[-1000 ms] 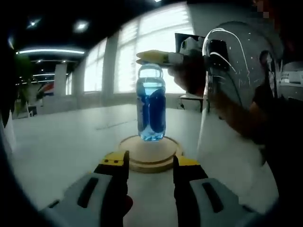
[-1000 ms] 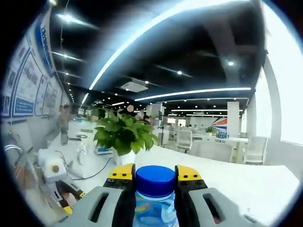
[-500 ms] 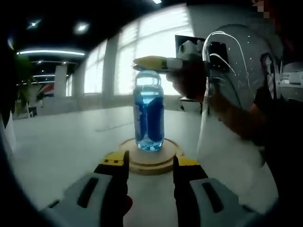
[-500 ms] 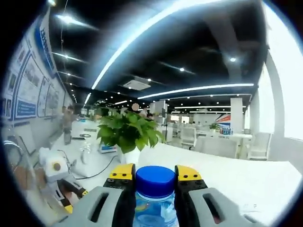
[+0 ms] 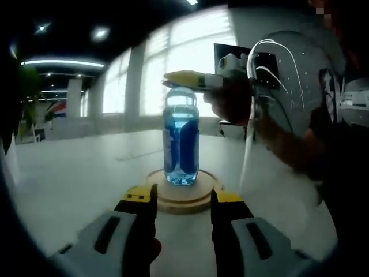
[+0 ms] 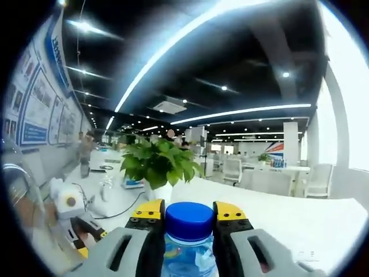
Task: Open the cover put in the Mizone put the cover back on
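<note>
A Mizone bottle (image 5: 182, 141) of blue drink stands upright on a round wooden base (image 5: 183, 195) on the white table. My right gripper (image 5: 183, 78) reaches in from the right and is shut on the bottle's top. In the right gripper view its yellow-tipped fingers (image 6: 149, 212) press on both sides of the blue cap (image 6: 189, 218), with the right gripper (image 6: 189, 211) closed around it. My left gripper (image 5: 183, 201) hovers low in front of the base, open, with nothing between its fingers. A clear dome cover (image 5: 288, 69) stands to the right of the bottle.
The white table (image 5: 75, 173) stretches wide to the left of the base. A person's hand and arm (image 5: 277, 133) hold the right gripper. A potted green plant (image 6: 157, 164) and a small white device with cables (image 6: 66, 203) sit on the table beyond the cap.
The right gripper has lowered the bottle onto the wooden base and shifted it slightly left. My left gripper has stayed put.
</note>
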`<control>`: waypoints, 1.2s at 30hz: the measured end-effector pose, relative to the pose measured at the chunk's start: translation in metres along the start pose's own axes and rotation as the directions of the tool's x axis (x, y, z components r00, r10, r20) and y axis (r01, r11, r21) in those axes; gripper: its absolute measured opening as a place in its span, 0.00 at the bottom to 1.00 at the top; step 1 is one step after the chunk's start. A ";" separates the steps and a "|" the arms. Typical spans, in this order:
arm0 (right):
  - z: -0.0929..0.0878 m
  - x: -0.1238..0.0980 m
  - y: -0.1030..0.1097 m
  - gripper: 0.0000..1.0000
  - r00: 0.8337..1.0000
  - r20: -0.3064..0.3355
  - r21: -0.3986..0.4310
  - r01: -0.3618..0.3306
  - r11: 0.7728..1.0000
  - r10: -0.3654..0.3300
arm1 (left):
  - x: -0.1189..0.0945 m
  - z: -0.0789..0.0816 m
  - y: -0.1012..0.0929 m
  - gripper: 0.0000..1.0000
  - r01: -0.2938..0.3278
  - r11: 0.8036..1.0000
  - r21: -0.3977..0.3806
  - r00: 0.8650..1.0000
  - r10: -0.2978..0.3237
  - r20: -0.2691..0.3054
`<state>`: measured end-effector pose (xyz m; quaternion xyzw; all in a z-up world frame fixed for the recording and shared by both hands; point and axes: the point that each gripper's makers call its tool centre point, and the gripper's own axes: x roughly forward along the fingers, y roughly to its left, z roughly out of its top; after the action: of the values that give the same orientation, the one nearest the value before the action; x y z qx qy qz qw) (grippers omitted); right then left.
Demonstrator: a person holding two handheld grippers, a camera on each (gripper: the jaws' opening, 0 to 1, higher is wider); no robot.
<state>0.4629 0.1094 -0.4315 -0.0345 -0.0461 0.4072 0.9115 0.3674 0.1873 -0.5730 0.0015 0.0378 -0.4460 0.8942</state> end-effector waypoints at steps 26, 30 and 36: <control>0.000 -0.002 0.002 0.25 0.995 0.067 0.152 -0.077 0.985 0.067 | -0.002 0.008 0.006 0.30 -0.020 0.999 -0.038 0.999 0.022 0.038; -0.001 -0.002 0.002 0.25 0.997 0.054 0.126 -0.062 0.990 0.056 | -0.003 0.009 0.007 0.30 -0.023 0.999 -0.041 0.999 0.025 0.042; -0.003 -0.002 0.001 0.25 0.999 0.034 0.073 -0.038 0.997 0.035 | -0.002 0.007 0.009 0.31 -0.031 0.999 -0.044 0.999 0.032 0.035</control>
<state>0.4613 0.1081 -0.4345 0.0048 -0.0455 0.4256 0.9037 0.3737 0.1938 -0.5658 -0.0252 0.0315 -0.4309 0.9015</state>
